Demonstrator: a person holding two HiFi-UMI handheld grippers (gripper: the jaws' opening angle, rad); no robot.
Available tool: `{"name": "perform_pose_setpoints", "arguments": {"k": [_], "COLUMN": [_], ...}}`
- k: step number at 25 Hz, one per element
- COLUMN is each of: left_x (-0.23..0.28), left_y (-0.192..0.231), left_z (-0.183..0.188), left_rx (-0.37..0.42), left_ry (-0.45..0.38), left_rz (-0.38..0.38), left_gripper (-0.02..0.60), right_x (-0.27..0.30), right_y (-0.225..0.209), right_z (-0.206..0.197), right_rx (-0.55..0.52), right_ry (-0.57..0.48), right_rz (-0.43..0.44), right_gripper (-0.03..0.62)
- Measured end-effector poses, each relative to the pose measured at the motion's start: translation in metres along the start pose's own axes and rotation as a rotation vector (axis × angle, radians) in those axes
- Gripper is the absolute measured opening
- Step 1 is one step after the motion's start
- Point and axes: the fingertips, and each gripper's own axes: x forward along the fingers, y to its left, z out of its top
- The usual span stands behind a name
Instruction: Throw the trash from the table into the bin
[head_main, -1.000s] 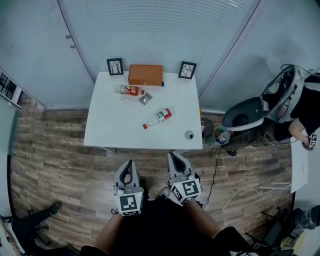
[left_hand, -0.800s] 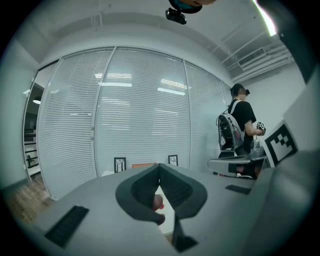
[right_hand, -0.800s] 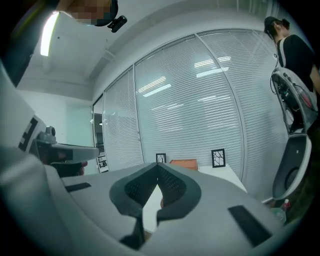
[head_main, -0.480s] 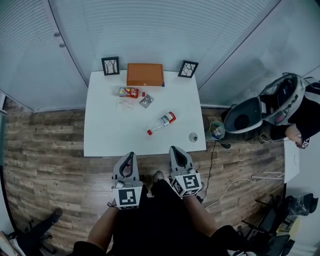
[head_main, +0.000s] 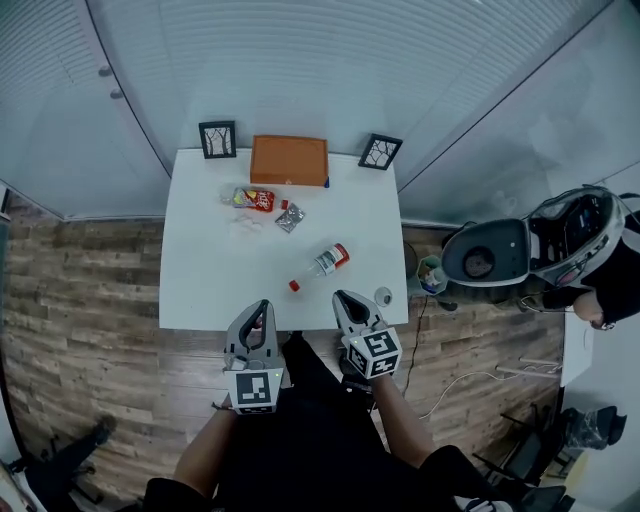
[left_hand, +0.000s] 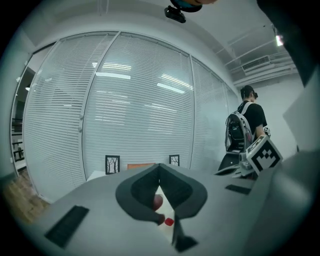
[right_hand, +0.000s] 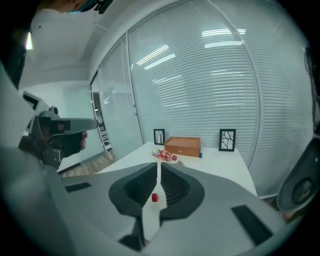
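The bottle (head_main: 322, 265) lies at frame centre on the white table (head_main: 200, 290), with a red packet (head_main: 252, 199) and a silver wrapper (head_main: 290, 217) above it and the bin (head_main: 430, 274) just right of the table. Below, the left gripper (head_main: 259, 308) and right gripper (head_main: 343, 299) are both closed and empty.

On the table (head_main: 200, 285): two framed pictures (head_main: 217, 139), one orange box (head_main: 289, 160), one bottle (head_main: 322, 265), one red packet (head_main: 253, 199), one silver wrapper (head_main: 290, 217).

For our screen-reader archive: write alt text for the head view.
Seen from above, a white table holds a lying red-capped bottle, a red snack packet, a silver wrapper and an orange box. The left gripper and right gripper, tongs shut and empty, point at its near edge.
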Motion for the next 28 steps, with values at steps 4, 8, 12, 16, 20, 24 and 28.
{"name": "perform_pose_setpoints", "arguments": {"k": [4, 8, 12, 16, 20, 24, 28], "left_x": [0.033, 0.059, 0.078, 0.089, 0.1, 0.117, 0.126], "left_y": [0.006, 0.004, 0.0, 0.0, 0.006, 0.014, 0.021], "left_z": [-0.006, -0.023, -0.026, -0.034, -0.043, -0.04, -0.034], "left_rx": [-0.006, -0.031, -0.041, -0.011, -0.057, -0.041, -0.064], "left_ry": [0.041, 0.078, 0.111, 0.148, 0.163, 0.173, 0.168], "left_rz": [-0.002, 0.005, 0.019, 0.025, 0.043, 0.052, 0.079], "left_gripper": [-0.002, -0.003, -0.003, -0.002, -0.002, -0.003, -0.002], "right_x": [0.035, 0.062, 0.082, 0.105, 0.131, 0.15, 0.158], "right_y": [-0.022, -0.039, -0.051, -0.065, -0.071, -0.074, -0.074], "right_z": [-0.016, -0.051, -0.087, -0.115, -0.129, -0.142, -0.152], "right_rx": [-0.079, -0.351, -0.713, -1.09, -1.253, -1.307, -1.335], "right_ry": [0.157, 0.355, 0.555, 0.697, 0.762, 0.805, 0.828], "right_rz": [0.126, 0.191, 0.321, 0.434, 0.518, 0.599, 0.642], "right_gripper": [0.118, 0.23, 0.262, 0.307, 0.316, 0.316, 0.314]}}
